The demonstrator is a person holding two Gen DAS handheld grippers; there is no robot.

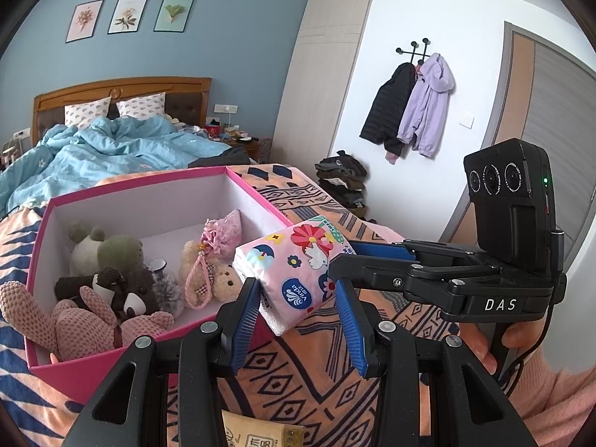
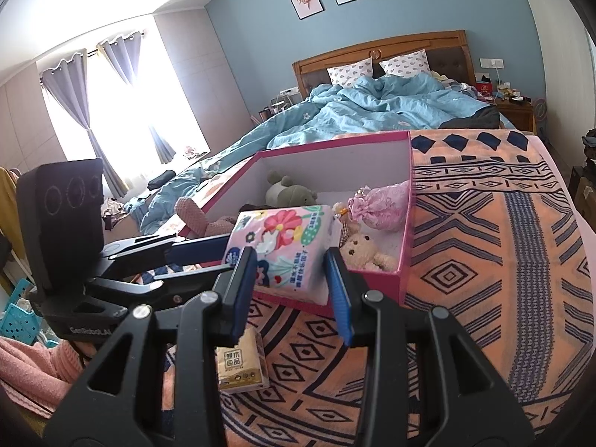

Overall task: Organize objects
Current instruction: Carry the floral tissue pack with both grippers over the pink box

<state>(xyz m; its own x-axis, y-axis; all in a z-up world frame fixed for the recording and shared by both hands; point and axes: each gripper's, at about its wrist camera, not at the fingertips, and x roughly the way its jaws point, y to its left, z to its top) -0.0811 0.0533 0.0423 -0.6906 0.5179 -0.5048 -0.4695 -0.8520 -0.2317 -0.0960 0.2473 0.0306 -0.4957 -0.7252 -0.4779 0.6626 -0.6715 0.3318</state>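
A pink flowered tissue pack [image 1: 294, 257] [image 2: 283, 234] hangs over the near right corner of an open pink box [image 1: 149, 183] [image 2: 406, 201]. Both grippers grip it. My left gripper [image 1: 298, 288] is shut on its near end, blue pads against both sides. My right gripper [image 2: 290, 264] is shut on the pack from the other side, and in the left wrist view the right gripper [image 1: 344, 257] reaches in from the right. In the right wrist view the left gripper [image 2: 219, 249] comes in from the left. Several plush toys [image 1: 111, 283] and a pink pouch [image 2: 380, 205] lie in the box.
The box sits on an orange and blue patterned blanket [image 2: 484, 260]. A small tan tissue pack [image 2: 242, 365] lies on the blanket just below the grippers. A bed with a blue quilt [image 1: 111, 149] is behind. A hand in a pink sleeve [image 1: 558, 391] holds the right gripper.
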